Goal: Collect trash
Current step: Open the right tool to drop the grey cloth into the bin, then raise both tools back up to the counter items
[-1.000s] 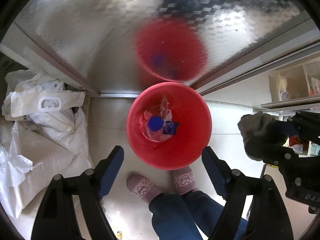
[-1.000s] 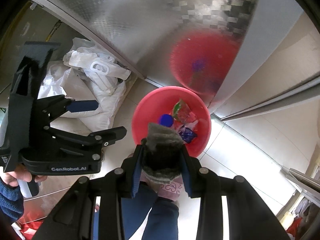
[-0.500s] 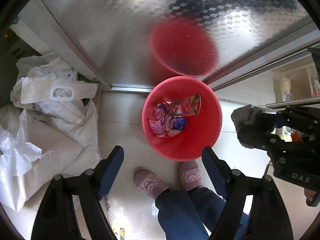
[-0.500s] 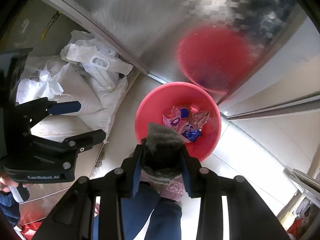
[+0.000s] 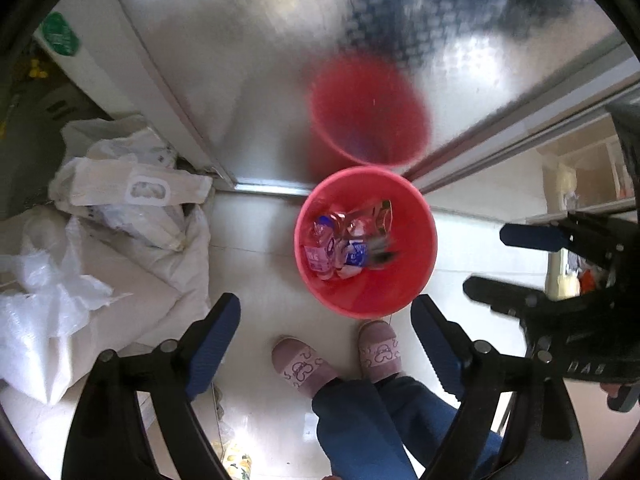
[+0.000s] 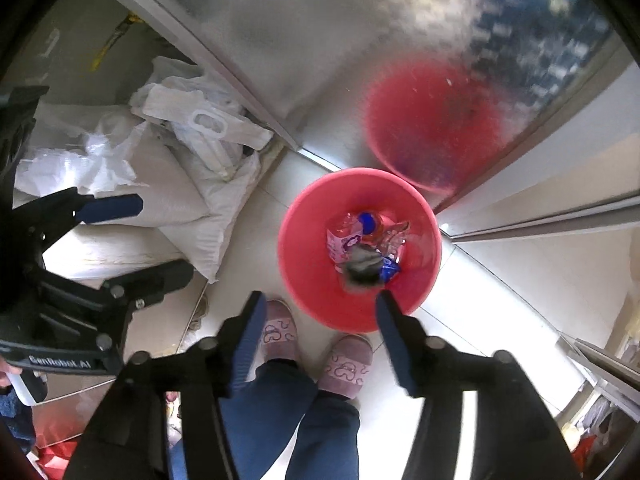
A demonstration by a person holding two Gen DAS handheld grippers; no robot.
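A red bucket [image 5: 366, 240] holding trash sits on the pale tiled floor [image 5: 256, 264], just past twelve o'clock from our two pink slippers [image 5: 302, 366]. Its back rim stands close against a shiny patterned metal panel [image 5: 260, 40], which throws back a blurred red reflection of it.

Inside the bucket we see a pink-labelled plastic bottle [image 5: 320, 246] with a blue cap toward nine o'clock, a blue wrapper [image 5: 356, 256] in the middle, and a clear crinkled packet [image 5: 374, 214] toward twelve o'clock. A grey cloth wad [image 6: 362, 266] appears smeared with motion over the trash pile, toward six o'clock within the bucket; we cannot tell whether it has landed or is in the air.

Our right gripper [image 6: 318, 316] hangs above the near rim of the bucket, its blue-padded fingers spread wide with nothing between them. Our left gripper [image 5: 326, 320] hangs likewise above the floor at the bucket's six o'clock, fingers wide apart and empty.

At nine o'clock from the bucket lies a heap of white sacks [image 5: 132, 248] and crumpled plastic bags [image 5: 48, 296]. Our blue trouser legs [image 5: 360, 424] fill the bottom middle of both views. Toward three o'clock in the left view, a shelf unit [image 5: 584, 188] stands behind the right gripper's black frame.
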